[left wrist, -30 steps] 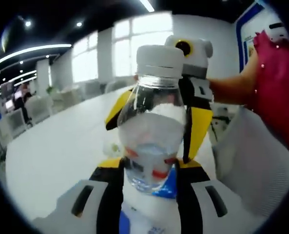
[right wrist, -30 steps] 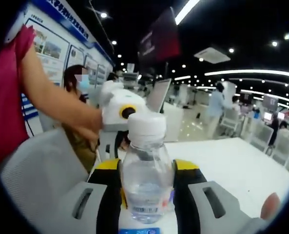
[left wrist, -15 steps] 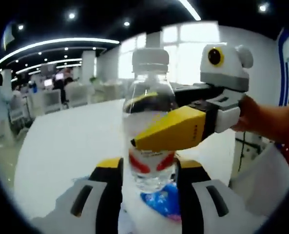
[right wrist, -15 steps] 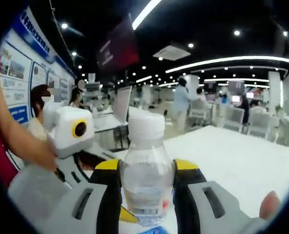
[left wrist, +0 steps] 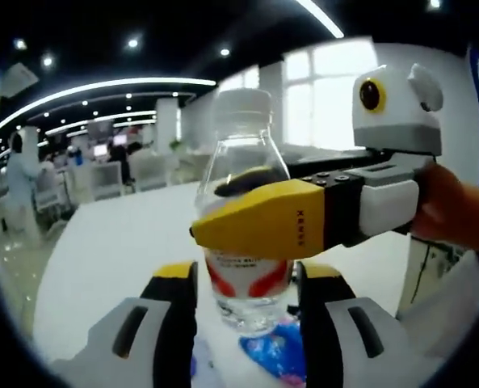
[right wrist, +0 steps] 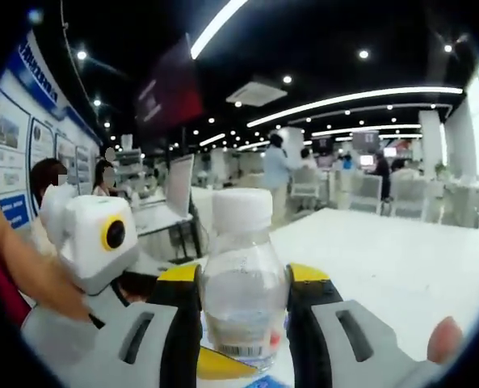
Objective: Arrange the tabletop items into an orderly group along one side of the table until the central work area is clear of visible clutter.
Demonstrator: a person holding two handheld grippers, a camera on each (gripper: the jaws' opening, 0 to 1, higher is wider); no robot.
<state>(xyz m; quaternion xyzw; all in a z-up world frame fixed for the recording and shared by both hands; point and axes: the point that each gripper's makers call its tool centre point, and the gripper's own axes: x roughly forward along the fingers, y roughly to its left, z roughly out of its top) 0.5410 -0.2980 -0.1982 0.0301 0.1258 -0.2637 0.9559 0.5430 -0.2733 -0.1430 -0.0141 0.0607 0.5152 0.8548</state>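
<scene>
2 grippers met on 1 clear plastic bottle (left wrist: 243,234). In the left gripper view, the left gripper (left wrist: 245,303) had its yellow-and-black jaws standing either side of the bottle's lower body, close against it, so it looked pinched between them, though actual contact could not be judged for certain. The right gripper (left wrist: 223,210) reached in from the right of that view, its yellow jaw lying across the front of the bottle at mid height and a dark jaw showing behind the plastic, the bottle between the 2. A hand (left wrist: 453,214) held that gripper's white body.

In the right gripper view, the same bottle (right wrist: 241,299) stood upright between the right gripper's (right wrist: 243,323) own 2 jaws, which pressed close to its sides just below the shoulder. The white cap (right wrist: 241,212) sat on top. The left gripper's white body came in from the left, with a hand (right wrist: 41,279) behind it, and a fingertip (right wrist: 443,339) showed at the lower right.

The bottle held water in its lower part and wore a red-and-white label (left wrist: 247,275). A blue wrapper (left wrist: 275,356) lay under it on the white table (left wrist: 110,250). Beyond, people and chairs filled a bright hall.
</scene>
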